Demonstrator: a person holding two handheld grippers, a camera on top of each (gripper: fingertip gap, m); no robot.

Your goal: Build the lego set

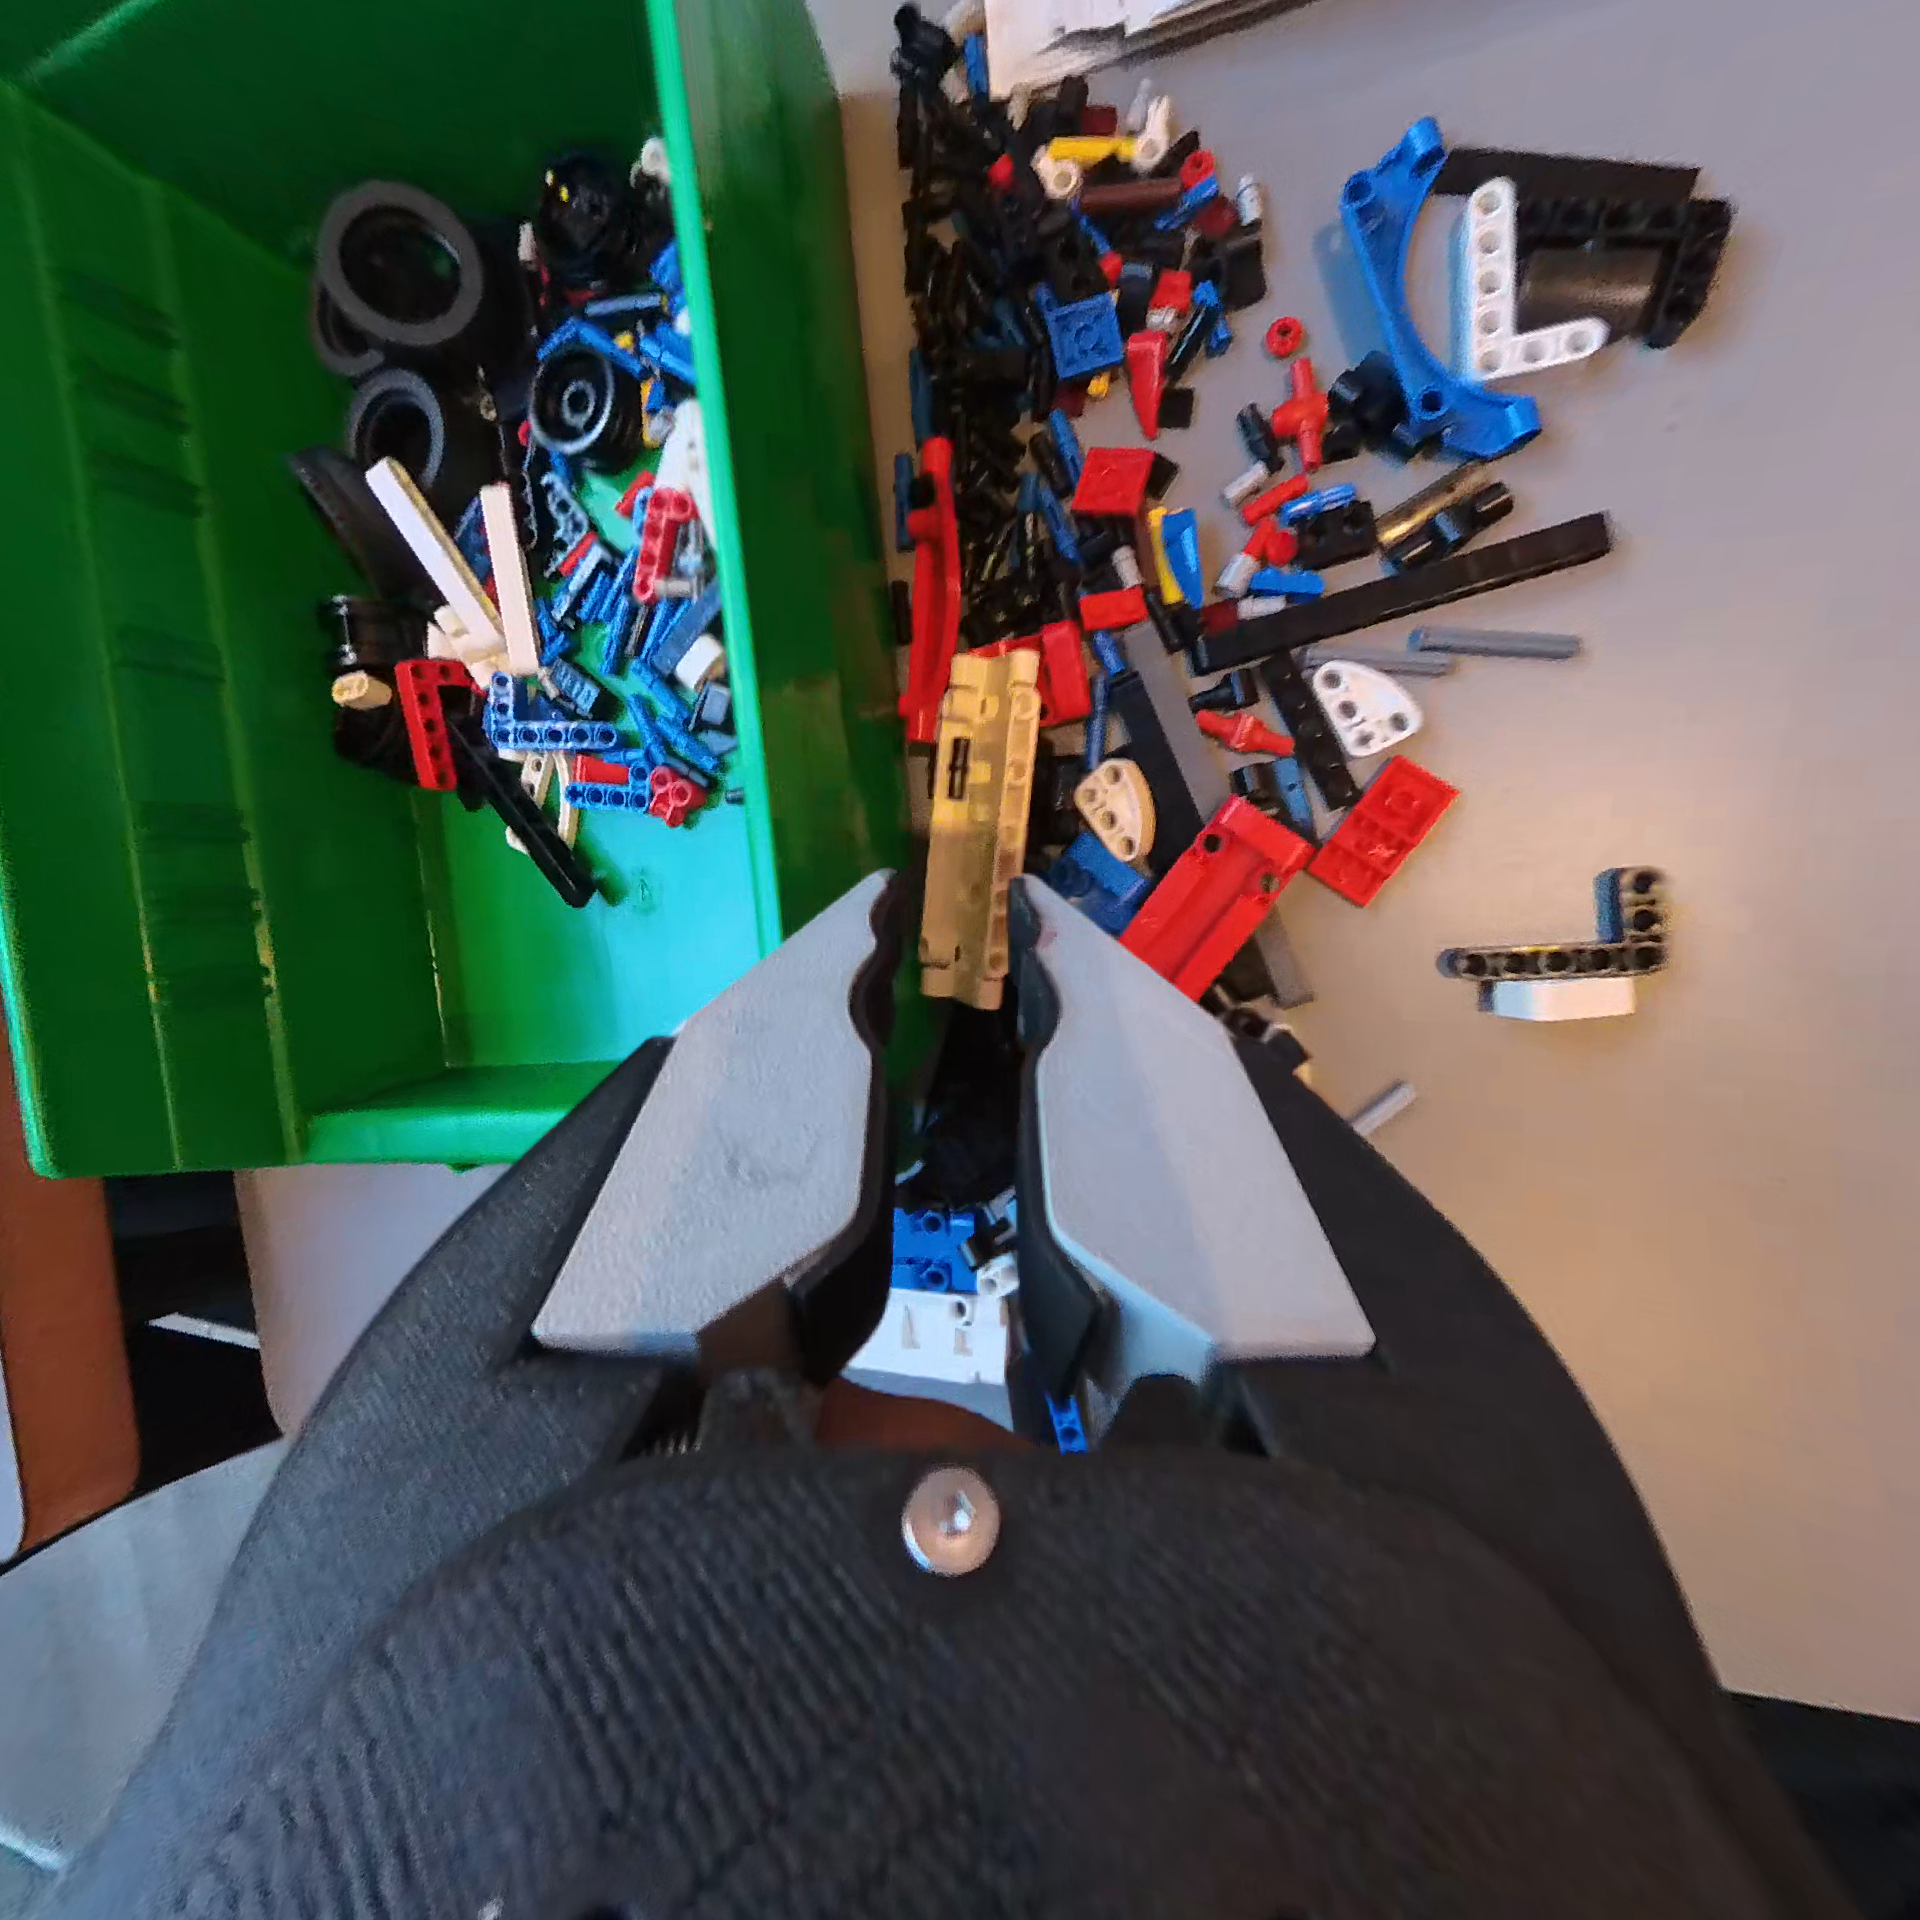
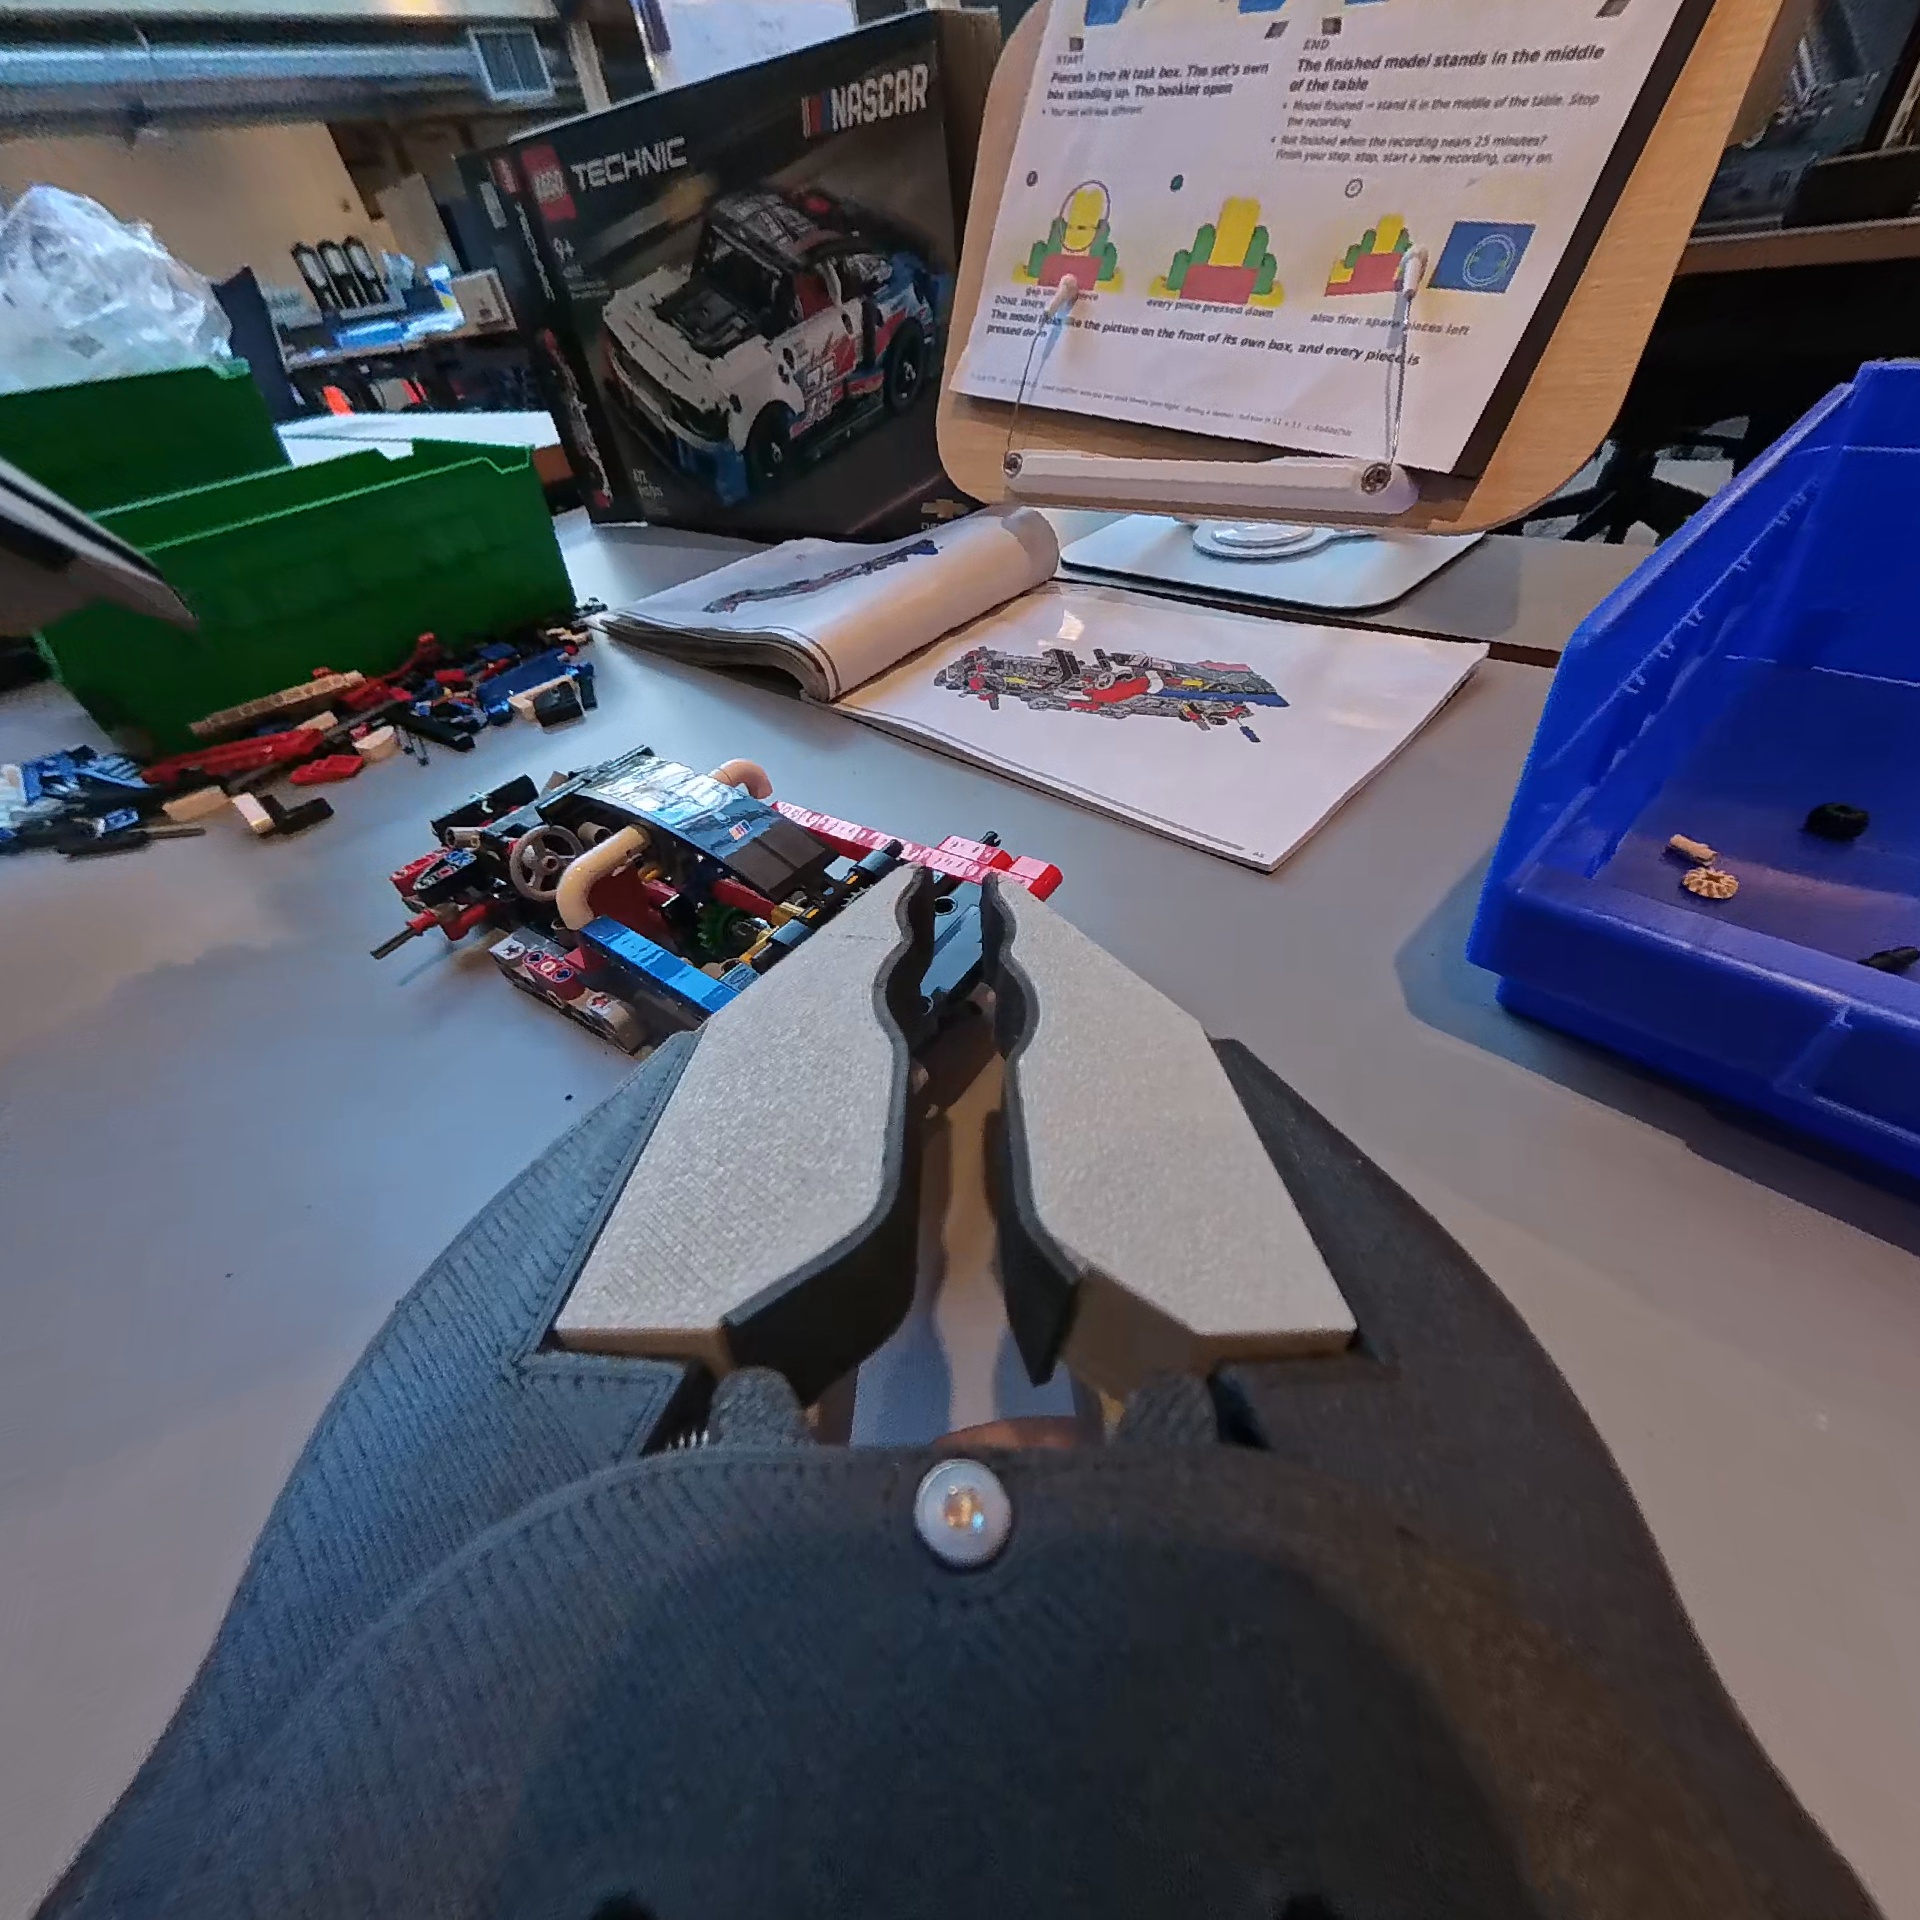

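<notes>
Lego pieces (image 1: 1122, 499) lie scattered in a dense heap on my grey table (image 1: 1714, 1143), just beside the green bin (image 1: 177, 727), which holds more of them: black tyres, white beams, blue and red bits. Only my left wrist view shows this from above. There my left gripper (image 1: 951, 914) hangs over the heap with a tan, hole-studded beam (image 1: 977, 821) lying lengthwise in the gap between its tips; whether the jaws actually pinch it or merely frame it I cannot tell. An L-shaped black and white piece (image 1: 1569, 956) sits apart to the right.

My right wrist view gives what the left lacks: the half-built car (image 2: 665, 883), low and long, with a ribbed red strip, a grey steering wheel, curved cream tubes and a green gear inside. My right gripper (image 2: 956, 894) has its wavy-edged tips narrowed around the car's black rear end; I cannot tell if they truly bite. Beyond lie the open instruction booklet (image 2: 1143, 727), the glossy set box (image 2: 748, 291) standing upright, a wooden sheet stand (image 2: 1351, 260), and a blue bin (image 2: 1714, 987) holding a few small parts. Both grippers show matte grey finger plates over coarse, layered black plastic.
</notes>
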